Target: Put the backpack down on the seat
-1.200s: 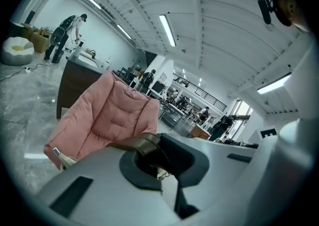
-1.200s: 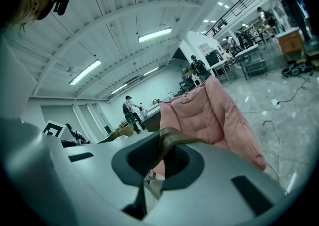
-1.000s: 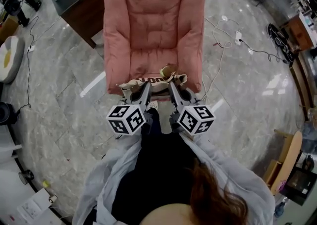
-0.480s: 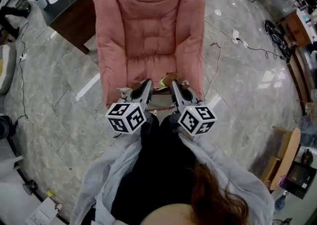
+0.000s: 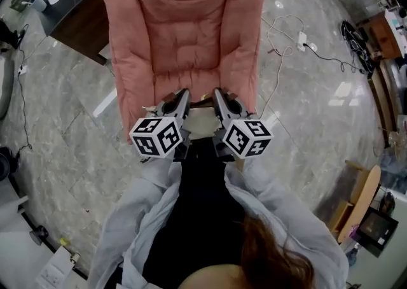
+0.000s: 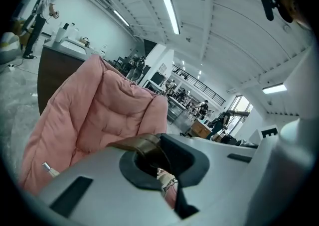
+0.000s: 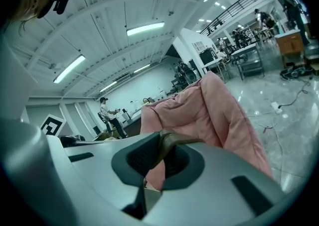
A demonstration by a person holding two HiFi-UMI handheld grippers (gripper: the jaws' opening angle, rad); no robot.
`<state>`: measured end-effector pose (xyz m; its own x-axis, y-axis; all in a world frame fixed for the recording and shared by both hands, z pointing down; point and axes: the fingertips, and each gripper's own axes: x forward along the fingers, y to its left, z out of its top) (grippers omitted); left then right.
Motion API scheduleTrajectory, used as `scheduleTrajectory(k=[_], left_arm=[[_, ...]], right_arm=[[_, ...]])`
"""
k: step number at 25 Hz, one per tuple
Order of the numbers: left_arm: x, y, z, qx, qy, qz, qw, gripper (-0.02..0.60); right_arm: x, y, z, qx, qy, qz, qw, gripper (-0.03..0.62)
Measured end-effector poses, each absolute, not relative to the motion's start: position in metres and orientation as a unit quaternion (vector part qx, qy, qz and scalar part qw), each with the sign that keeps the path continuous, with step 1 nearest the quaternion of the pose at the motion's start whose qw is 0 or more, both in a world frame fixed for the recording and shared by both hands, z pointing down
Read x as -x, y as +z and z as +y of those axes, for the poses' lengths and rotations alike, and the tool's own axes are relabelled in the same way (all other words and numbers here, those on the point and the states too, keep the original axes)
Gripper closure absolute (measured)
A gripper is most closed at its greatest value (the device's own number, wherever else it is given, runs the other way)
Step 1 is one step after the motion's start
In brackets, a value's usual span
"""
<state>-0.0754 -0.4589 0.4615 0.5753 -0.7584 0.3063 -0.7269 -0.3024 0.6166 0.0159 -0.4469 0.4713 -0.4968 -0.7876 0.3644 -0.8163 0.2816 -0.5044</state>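
The pink padded armchair [image 5: 184, 33] fills the top centre of the head view, and its seat [image 5: 191, 81] lies just ahead of both grippers. My left gripper [image 5: 183, 95] and right gripper [image 5: 217, 94] are side by side at the seat's front edge, both shut. A cream backpack [image 5: 201, 122] hangs between them, mostly hidden under the marker cubes. In the left gripper view a brown strap [image 6: 141, 144] is pinched in the left gripper [image 6: 158, 146]. A second brown strap [image 7: 175, 140] is clamped in the right gripper [image 7: 162, 144] in the right gripper view.
A dark cabinet [image 5: 70, 1] stands left of the chair. White cables and a power strip [image 5: 301, 41] lie on the marble floor to the right. Wooden furniture [image 5: 359, 205] stands at the right edge. People [image 7: 107, 114] are working far off in the hall.
Both grippers and the backpack have moved forward to the chair's front edge. The backpack, plainly visible a second ago, is now mostly covered by the grippers.
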Motion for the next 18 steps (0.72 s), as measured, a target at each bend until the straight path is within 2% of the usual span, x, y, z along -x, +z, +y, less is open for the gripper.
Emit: scheduleTrajectory(k=[5, 9, 14, 18], left_arm=[[0.07, 0.462, -0.507, -0.8, -0.016, -0.473, 0.368, 0.568], [0.074, 0.48, -0.543, -0.777, -0.021, -0.487, 0.399, 0.568], [0.077, 0.495, -0.588, -0.766, -0.032, -0.495, 0.41, 0.568], [0.074, 0.512, -0.621, -0.767, -0.02, -0.49, 0.413, 0.568]], right_arm=[[-0.021, 0.47, -0.496, -0.485, 0.342, -0.805, 0.017, 0.572], [-0.019, 0.479, -0.535, -0.471, 0.369, -0.801, 0.018, 0.572], [-0.018, 0.495, -0.584, -0.462, 0.436, -0.772, -0.018, 0.572], [-0.022, 0.506, -0.619, -0.483, 0.406, -0.776, 0.007, 0.572]])
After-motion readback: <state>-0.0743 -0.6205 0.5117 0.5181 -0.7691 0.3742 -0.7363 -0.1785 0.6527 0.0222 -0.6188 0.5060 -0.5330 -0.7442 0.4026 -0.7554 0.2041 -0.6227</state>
